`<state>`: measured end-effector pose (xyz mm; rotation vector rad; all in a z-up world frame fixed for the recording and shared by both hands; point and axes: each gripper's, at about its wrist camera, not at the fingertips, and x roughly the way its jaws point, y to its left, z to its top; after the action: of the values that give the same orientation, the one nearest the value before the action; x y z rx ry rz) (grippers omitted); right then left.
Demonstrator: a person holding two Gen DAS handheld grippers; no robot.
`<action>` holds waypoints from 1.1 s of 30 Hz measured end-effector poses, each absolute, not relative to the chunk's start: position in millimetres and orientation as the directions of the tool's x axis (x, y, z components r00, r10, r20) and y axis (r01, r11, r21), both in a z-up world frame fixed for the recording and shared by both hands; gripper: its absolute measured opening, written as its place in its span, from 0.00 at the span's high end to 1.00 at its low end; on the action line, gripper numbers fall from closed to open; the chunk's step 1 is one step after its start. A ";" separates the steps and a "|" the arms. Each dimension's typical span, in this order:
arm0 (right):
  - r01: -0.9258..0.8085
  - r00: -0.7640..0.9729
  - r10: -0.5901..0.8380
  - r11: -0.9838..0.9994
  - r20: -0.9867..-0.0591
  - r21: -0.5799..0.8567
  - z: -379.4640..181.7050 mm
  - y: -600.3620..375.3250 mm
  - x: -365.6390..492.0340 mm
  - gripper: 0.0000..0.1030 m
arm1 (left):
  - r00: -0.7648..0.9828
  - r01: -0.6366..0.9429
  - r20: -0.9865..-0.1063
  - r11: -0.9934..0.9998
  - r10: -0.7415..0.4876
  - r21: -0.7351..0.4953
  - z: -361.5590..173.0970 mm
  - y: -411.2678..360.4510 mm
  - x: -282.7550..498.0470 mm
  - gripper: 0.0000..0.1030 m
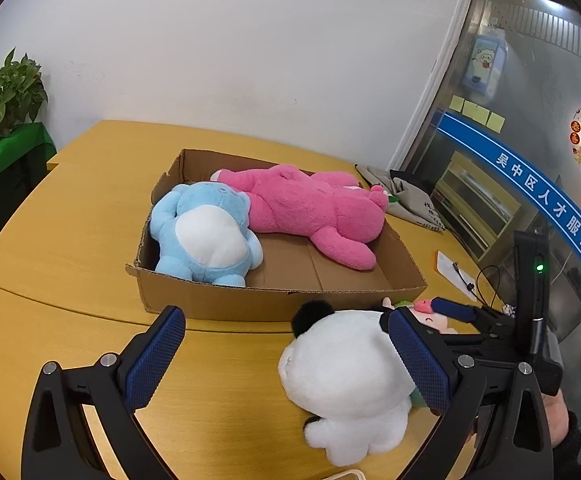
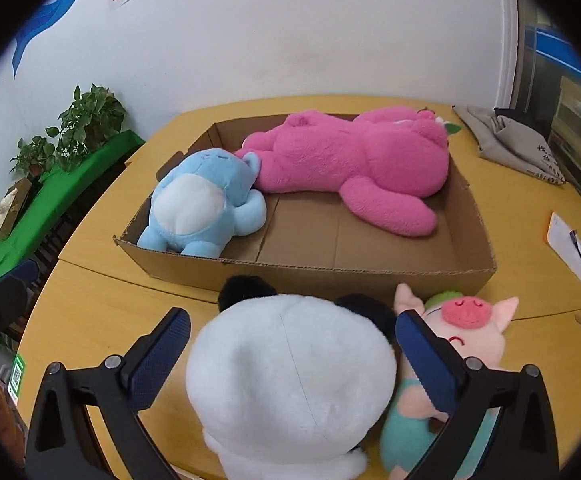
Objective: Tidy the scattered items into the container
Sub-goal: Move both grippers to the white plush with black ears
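A shallow cardboard box (image 1: 274,300) (image 2: 330,276) holds a blue plush (image 1: 206,232) (image 2: 202,204) and a pink plush (image 1: 310,208) (image 2: 354,164). A white panda plush (image 1: 346,376) (image 2: 290,376) stands on the table before the box. A small pink pig plush (image 2: 466,332) (image 1: 430,312) sits to its right. My left gripper (image 1: 286,356) is open, its right finger against the panda's side. My right gripper (image 2: 290,356) is open with its jaws on either side of the panda's head. The right gripper also shows in the left wrist view (image 1: 462,312).
The yellow wooden table (image 1: 70,240) (image 2: 102,300) carries a grey cloth bag (image 1: 406,192) (image 2: 514,144) at the far right, and a white card with a cable (image 2: 570,248) (image 1: 458,276). A potted plant on a green-covered stand (image 1: 6,120) (image 2: 62,168) stands at the left.
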<state>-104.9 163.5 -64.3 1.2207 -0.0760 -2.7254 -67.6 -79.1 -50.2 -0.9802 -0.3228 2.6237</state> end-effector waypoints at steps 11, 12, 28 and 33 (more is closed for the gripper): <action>0.141 -0.672 -0.135 -0.989 -0.728 0.054 -49.4 176.9 -83.4 0.00 | -0.684 -0.264 -0.602 -0.910 0.411 -0.321 -60.3 -53.4 -77.7 0.00; 0.127 -0.673 -0.136 -0.990 -0.727 0.067 -49.1 181.7 -81.9 0.01 | -0.683 -0.265 -0.603 -0.909 0.412 -0.321 -60.8 -52.1 -77.9 0.00; 0.131 -0.717 -0.094 -0.991 -0.690 -0.002 -48.9 202.6 -49.6 0.01 | -0.692 -0.251 -0.624 -0.931 0.364 -0.266 -72.2 -18.7 -55.5 0.00; 0.138 -0.732 -0.087 -0.990 -0.676 -0.021 -50.5 203.7 -43.4 0.01 | -0.693 -0.233 -0.629 -0.935 0.353 -0.268 -77.3 -20.7 -57.3 0.00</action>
<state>-43.4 203.7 -50.5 1.0935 0.1058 -2.8137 -57.3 -20.7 -77.3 -1.0219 -0.2397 2.6173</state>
